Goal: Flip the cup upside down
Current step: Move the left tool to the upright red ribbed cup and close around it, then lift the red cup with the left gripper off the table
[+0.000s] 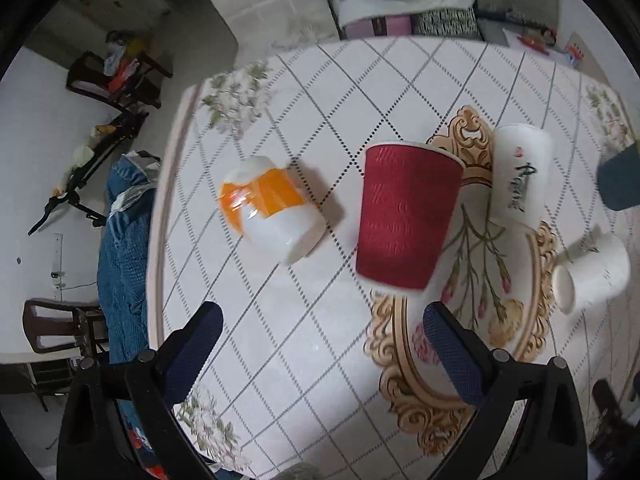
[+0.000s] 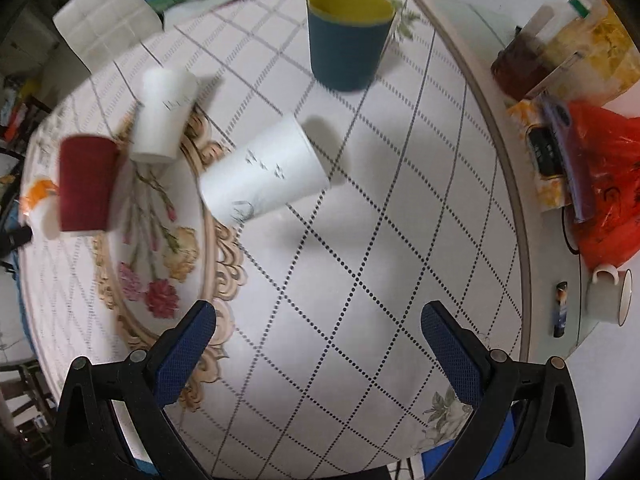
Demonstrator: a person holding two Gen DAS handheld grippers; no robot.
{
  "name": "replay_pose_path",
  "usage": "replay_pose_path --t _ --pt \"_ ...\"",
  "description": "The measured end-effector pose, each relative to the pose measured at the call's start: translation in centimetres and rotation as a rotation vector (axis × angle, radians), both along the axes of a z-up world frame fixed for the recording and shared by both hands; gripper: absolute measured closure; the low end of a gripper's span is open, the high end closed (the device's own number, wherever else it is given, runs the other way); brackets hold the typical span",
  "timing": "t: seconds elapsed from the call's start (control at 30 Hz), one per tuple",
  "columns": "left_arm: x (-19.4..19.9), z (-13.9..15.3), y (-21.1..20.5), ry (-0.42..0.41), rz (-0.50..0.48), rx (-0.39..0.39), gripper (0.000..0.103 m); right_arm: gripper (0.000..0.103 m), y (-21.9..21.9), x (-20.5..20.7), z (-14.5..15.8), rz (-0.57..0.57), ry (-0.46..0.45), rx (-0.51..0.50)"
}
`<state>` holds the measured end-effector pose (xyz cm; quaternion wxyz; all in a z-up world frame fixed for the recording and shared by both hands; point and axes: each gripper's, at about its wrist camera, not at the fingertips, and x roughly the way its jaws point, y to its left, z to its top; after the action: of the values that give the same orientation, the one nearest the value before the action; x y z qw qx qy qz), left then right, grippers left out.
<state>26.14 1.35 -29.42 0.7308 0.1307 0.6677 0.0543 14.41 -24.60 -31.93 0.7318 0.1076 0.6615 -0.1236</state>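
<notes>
Several cups are on the round table. A red ribbed paper cup (image 1: 404, 216) stands in the middle, seen also in the right wrist view (image 2: 86, 184). A white cup with orange tape (image 1: 270, 208) lies on its side to its left. A white cup with black writing (image 1: 520, 176) stands behind it (image 2: 164, 116). Another white cup (image 1: 592, 268) lies on its side (image 2: 264, 170). A teal cup with a yellow inside (image 2: 346, 38) stands upright, open end up. My left gripper (image 1: 320, 336) is open and empty, short of the red cup. My right gripper (image 2: 318, 336) is open and empty, short of the lying white cup.
The table (image 2: 380, 240) has a white diamond-pattern cloth with a floral medallion. At its right edge are a red plastic bag (image 2: 604, 200), jars, a tissue pack and a mug (image 2: 608, 296). Boxes and a white board stand behind. Chairs and a blue cloth (image 1: 124, 248) are at the left.
</notes>
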Motion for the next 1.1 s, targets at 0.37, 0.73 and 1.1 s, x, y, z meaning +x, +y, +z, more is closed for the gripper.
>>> replay_pose_path --t 0.37,0.73,1.1 --pt "5.4 -4.9 -1.9 0.094 -0.043 -0.043 0.000 0.000 -0.2 -0.2 -5.2 -0.034 0.157 -0.005" --pt "8.1 -8.6 -4.0 0.163 -0.088 -0.075 0.006 0.000 -0.8 0.4 -6.0 -0.056 0.172 0.010" --pt "8.4 -9.4 -3.2 0.159 -0.099 -0.091 0.029 0.000 -1.7 2.0 -7.8 -0.058 0.201 0.027"
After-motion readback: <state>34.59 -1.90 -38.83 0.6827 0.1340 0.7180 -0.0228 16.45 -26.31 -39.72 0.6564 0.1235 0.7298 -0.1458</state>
